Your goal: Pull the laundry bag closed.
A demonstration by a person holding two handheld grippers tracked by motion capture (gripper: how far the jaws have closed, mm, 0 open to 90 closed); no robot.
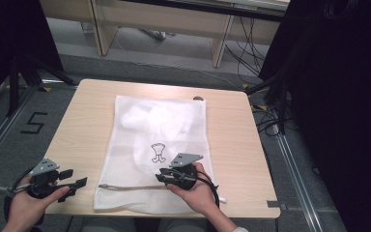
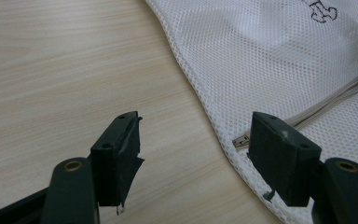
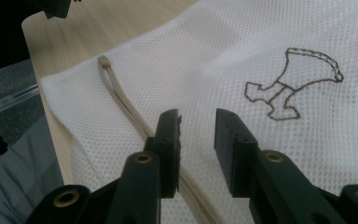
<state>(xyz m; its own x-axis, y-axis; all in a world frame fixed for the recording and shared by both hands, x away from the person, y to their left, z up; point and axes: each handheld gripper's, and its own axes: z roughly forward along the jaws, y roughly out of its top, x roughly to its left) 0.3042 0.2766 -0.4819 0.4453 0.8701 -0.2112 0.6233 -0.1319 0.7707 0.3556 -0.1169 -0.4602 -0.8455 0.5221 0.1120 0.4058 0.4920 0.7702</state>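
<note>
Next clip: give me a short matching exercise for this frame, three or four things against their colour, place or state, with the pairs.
Things:
1. mesh bag
2. zipper
3. left gripper
4. right gripper

Descriptions:
A. above the bare wood beside the bag's edge, jaws open
B. white, lying flat on the table
C. above the bag near the zipper, jaws apart
D. beige line across the bag's near end

Pairs: 1-B, 2-D, 3-A, 4-C

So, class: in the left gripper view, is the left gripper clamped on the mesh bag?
No: the left gripper stands open above the table, beside the mesh bag.
</note>
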